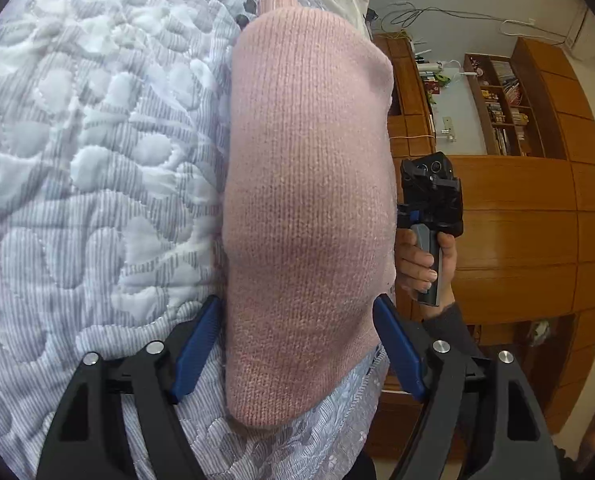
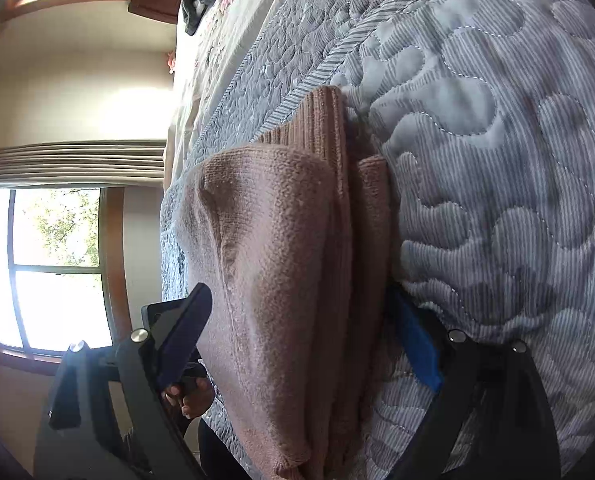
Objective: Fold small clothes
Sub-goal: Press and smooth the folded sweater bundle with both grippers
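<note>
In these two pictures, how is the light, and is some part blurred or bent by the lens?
Left wrist view: even, soft light on the pink sweater; the wooden cabinets curve from fisheye distortion. Right wrist view: the window is overexposed, with glare on the wall; the quilt looks slightly blurred, and the sweater looks darker.

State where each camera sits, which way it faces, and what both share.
Left wrist: on the left tool, looking along its open blue fingers at the pink knit sweater on the quilt; the right tool and hand show beyond.
Right wrist: on the right tool, facing the folded sweater, window behind; fingers of a hand show.
Shared: sweater and quilt.
</note>
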`<state>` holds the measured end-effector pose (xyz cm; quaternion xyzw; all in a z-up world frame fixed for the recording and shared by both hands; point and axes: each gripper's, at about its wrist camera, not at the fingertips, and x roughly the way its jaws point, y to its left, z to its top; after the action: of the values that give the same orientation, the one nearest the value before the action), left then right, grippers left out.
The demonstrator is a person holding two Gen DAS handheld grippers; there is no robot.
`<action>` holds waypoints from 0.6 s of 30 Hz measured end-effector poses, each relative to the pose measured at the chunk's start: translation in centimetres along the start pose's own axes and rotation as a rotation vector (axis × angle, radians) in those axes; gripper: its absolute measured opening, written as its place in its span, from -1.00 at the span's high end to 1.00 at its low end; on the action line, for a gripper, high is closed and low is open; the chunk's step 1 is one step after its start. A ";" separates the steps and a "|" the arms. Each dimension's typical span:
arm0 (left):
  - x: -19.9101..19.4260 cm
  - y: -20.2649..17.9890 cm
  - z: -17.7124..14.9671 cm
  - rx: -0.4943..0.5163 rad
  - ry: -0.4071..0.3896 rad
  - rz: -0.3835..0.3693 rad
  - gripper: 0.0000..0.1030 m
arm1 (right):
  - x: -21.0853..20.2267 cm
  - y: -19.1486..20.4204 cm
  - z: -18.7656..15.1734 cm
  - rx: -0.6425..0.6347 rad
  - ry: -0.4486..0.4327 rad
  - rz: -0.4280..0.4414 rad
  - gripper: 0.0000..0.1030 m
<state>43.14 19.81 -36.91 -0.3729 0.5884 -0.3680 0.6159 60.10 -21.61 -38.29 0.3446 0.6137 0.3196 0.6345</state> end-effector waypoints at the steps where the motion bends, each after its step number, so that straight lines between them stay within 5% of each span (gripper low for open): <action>1: 0.3 -0.3 0.0 0.003 0.003 -0.009 -0.51 | 0.3 0.1 0.2 -0.003 0.000 0.006 -0.71; 5: 1.6 -0.6 0.9 0.000 0.013 -0.036 -0.51 | 1.6 0.7 1.2 0.000 -0.028 0.041 -0.67; 11: 2.4 -2.1 1.3 -0.002 0.001 0.072 -0.45 | 3.5 1.5 2.2 0.007 -0.062 0.043 0.01; 14: 2.2 -2.2 1.4 -0.028 -0.003 0.085 -0.14 | 3.1 1.5 1.7 0.003 -0.087 0.031 0.10; 18: 1.9 -2.8 1.6 -0.023 -0.004 0.094 0.01 | 2.6 2.1 1.1 -0.012 -0.107 0.020 0.15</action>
<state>44.74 16.93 -35.24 -0.3526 0.6082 -0.3312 0.6293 61.35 -18.30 -38.02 0.3635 0.5737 0.3106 0.6651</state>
